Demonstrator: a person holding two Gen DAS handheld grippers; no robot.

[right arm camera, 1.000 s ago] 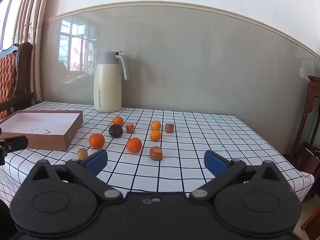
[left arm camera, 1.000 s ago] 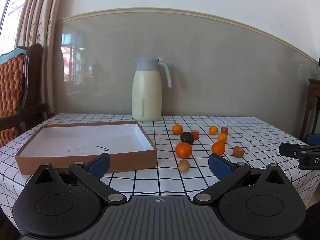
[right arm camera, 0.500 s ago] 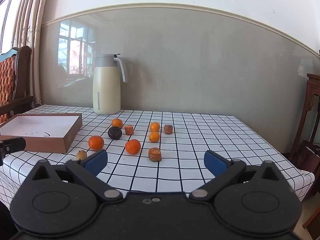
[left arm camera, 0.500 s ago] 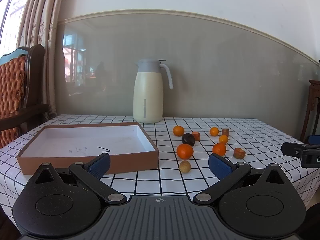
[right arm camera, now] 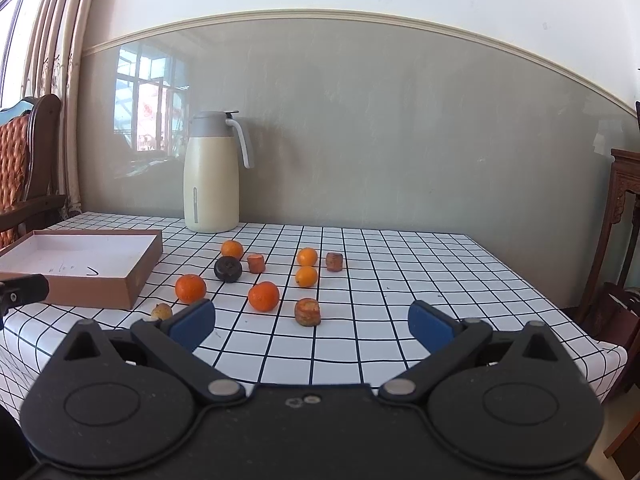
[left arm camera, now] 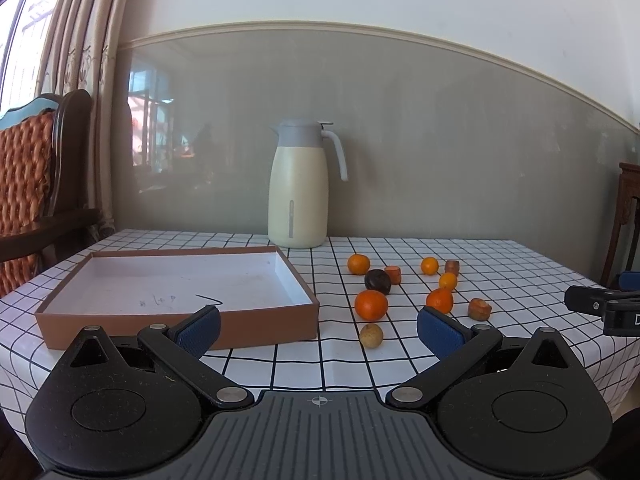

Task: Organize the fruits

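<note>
Several fruits lie loose on the checked tablecloth: oranges (left arm camera: 371, 304) (right arm camera: 263, 296), a dark round fruit (left arm camera: 377, 281) (right arm camera: 227, 269), a small tan fruit (left arm camera: 371, 335) (right arm camera: 161, 312) and brown stubby pieces (left arm camera: 479, 309) (right arm camera: 307, 312). A brown cardboard box (left arm camera: 296, 322) (right arm camera: 132, 280) with a white inside sits to their left, with no fruit in it. My left gripper (left arm camera: 318, 330) is open and empty at the table's front edge, facing the tan fruit. My right gripper (right arm camera: 312, 322) is open and empty, near the front edge, facing the brown piece.
A cream thermos jug (left arm camera: 298, 192) (right arm camera: 211, 176) stands at the back by the wall. A wooden chair with an orange cushion (left arm camera: 28, 184) is at the left. Dark wooden furniture (right arm camera: 624, 248) stands right of the table.
Both grippers have drawn slightly back and lower; the fruits and box sit a little higher in view. Nothing on the table has moved.
</note>
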